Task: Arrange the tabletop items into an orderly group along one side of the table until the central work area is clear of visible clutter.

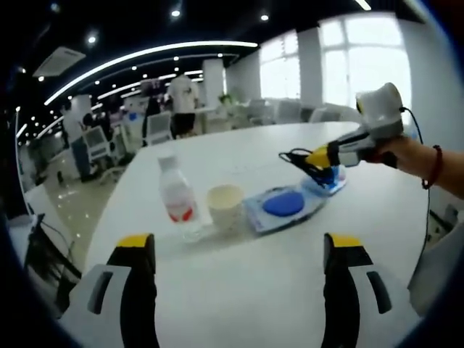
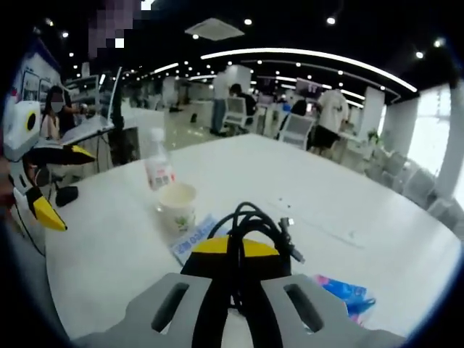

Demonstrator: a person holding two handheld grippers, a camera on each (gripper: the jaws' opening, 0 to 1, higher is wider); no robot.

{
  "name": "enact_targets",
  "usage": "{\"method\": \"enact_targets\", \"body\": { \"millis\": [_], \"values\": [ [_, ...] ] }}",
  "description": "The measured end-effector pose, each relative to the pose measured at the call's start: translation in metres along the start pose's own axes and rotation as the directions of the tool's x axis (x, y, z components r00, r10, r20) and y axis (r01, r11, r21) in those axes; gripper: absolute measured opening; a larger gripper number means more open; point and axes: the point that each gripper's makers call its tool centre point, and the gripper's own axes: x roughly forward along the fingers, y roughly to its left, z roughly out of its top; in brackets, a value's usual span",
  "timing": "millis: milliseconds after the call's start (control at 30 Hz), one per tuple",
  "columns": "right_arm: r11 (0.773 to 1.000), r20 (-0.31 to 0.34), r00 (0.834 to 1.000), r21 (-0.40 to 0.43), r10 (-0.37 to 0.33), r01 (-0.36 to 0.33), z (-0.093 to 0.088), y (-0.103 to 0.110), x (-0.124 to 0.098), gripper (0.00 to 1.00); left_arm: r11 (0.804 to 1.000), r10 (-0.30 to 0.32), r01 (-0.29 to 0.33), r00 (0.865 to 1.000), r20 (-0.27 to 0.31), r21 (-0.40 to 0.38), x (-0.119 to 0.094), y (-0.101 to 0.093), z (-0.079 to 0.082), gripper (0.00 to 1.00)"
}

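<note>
Across the white table (image 1: 239, 297) stand a clear water bottle (image 1: 176, 194) with a red label, a paper cup (image 1: 225, 206) and a flat white pack with a blue disc (image 1: 284, 205), in a row. Behind the pack lies a small blue packet (image 1: 332, 181). My left gripper (image 1: 239, 246) is open and empty, short of the row. From the right, my right gripper (image 1: 319, 157) hangs over the blue packet, shut on a coiled black cable (image 1: 296, 156). In the right gripper view the right gripper (image 2: 235, 250) clamps the cable (image 2: 250, 217), with the bottle (image 2: 159, 168), cup (image 2: 177, 203), pack (image 2: 190, 238) and packet (image 2: 346, 293) around it.
The left gripper (image 2: 40, 206) shows at the left edge of the right gripper view, held by a hand. Office chairs (image 1: 98, 145), desks and several people stand beyond the table's far edge. Bare table surface (image 2: 341, 196) stretches to the right of the items.
</note>
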Motion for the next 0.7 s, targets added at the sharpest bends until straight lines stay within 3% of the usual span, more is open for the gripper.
{"method": "enact_targets", "body": {
  "millis": [267, 400, 500, 567, 700],
  "values": [
    [1.000, 0.019, 1.000, -0.014, -0.001, 0.001, 0.004, 0.003, -0.026, 0.03, 1.000, -0.007, 0.007, 1.000, 0.007, -0.005, -0.002, -0.002, 0.002, 0.94],
    [1.000, 0.023, 1.000, -0.024, -0.001, 0.002, 0.004, 0.005, -0.041, 0.03, 0.999, 0.004, -0.003, 1.000, -0.008, 0.032, -0.003, -0.003, 0.001, 0.94],
    [1.000, 0.020, 1.000, -0.031, 0.000, 0.001, 0.001, 0.006, -0.048, 0.03, 1.000, -0.004, 0.004, 1.000, 0.007, 0.026, -0.003, -0.004, 0.004, 0.93],
    [1.000, 0.020, 1.000, -0.018, 0.003, -0.003, -0.002, 0.007, -0.052, 0.03, 1.000, -0.006, 0.005, 0.999, 0.046, 0.021, -0.004, -0.005, 0.011, 0.92],
    [1.000, 0.007, 1.000, -0.011, 0.003, -0.003, -0.010, 0.008, -0.058, 0.03, 1.000, -0.015, 0.014, 0.998, 0.053, 0.024, -0.004, -0.006, 0.012, 0.93]
  ]
}}
